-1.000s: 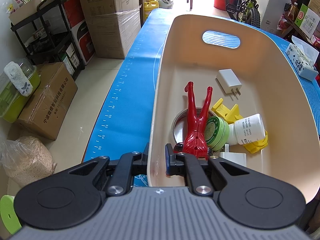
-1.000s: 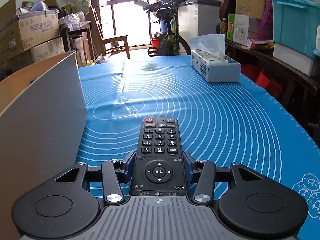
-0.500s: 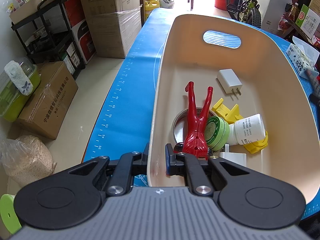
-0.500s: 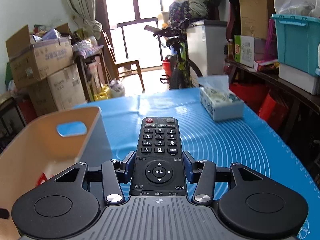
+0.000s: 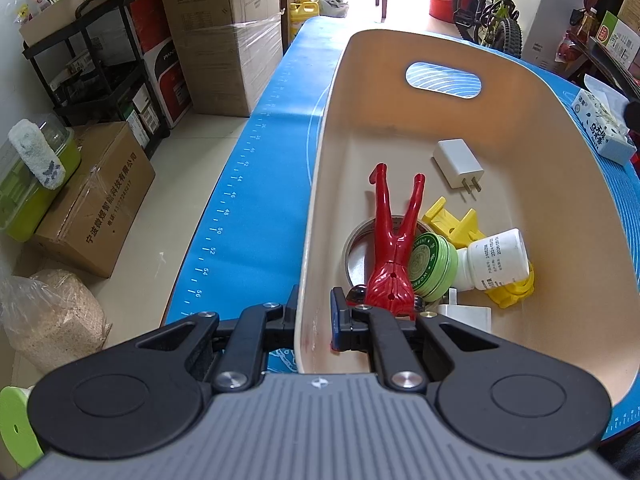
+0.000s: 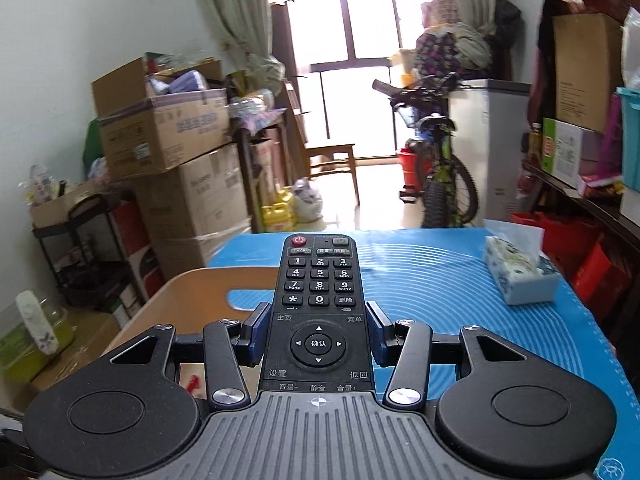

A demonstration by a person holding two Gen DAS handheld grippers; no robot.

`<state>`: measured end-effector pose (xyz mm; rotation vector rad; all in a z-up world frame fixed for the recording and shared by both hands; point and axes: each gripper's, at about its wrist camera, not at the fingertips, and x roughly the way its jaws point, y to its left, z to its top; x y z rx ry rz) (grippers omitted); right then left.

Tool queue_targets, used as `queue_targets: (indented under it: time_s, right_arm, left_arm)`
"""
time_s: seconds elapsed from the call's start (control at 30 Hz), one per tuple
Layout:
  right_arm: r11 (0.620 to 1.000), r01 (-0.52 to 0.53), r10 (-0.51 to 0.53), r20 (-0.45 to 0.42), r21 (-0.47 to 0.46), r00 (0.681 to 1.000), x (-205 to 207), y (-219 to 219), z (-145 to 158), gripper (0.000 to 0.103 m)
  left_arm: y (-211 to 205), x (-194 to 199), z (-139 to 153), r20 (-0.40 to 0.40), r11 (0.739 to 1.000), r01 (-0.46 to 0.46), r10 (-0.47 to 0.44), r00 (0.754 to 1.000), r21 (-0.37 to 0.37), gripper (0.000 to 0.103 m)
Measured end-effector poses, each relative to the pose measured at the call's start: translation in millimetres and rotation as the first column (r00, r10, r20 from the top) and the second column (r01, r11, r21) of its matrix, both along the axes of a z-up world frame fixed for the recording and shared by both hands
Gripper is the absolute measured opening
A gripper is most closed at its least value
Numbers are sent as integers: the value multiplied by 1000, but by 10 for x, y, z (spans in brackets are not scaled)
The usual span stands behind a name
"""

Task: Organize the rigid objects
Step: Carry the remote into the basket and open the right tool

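Two grips hold: your right gripper (image 6: 318, 334) has its fingers clamped on the TV remote (image 6: 319, 312), raised beside the beige bin (image 5: 520, 128); left gripper (image 5: 314, 316) pinches the bin's wall. Next, carry the remote over the bin and lower it.

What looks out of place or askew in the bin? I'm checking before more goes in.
Nothing is spilled or visibly broken. The red figurine lies head-down, legs up, propped across the tape roll and green tin. The white bottle lies tipped on its side over yellow pieces.
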<state>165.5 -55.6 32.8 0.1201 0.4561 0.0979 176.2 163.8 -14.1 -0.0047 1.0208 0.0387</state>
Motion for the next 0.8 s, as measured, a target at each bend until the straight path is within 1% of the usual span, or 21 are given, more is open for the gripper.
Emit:
queue_targets:
  time_s: [0.1,0.23,0.43,0.53,0.7,0.8]
  right_arm:
    - [998,-59,59,-14,-14,998,35,203,8,55]
    - [991,-129,126,-53,-46,991,88,473,-45,55]
    - [978,-195,182,-153,-70,971,182,732,-218,55]
    - [972,-221,199,-210,-84,957,213,812,-323,55]
    - [958,-268,224,-315,-104,922,246,931,-515,54]
    - [953,-286,235,-356,-99,905,268,949,-527,55]
  left_arm:
    - [-3,-2,3,1,1000,1,-1,1000,0,13]
    - [-9,-5,6,0,1000,3,-3,1000,-1,13]
    - [-18,2,3,-1,1000,6,-6,1000,0,13]
    - [-22,2,0,-2,1000,7,-7,1000,2,13]
    - [-35,4,-3,-4,1000,5,-5,1000,7,13]
    - [-45,5,-2,-6,1000,4,-4,1000,10,15]
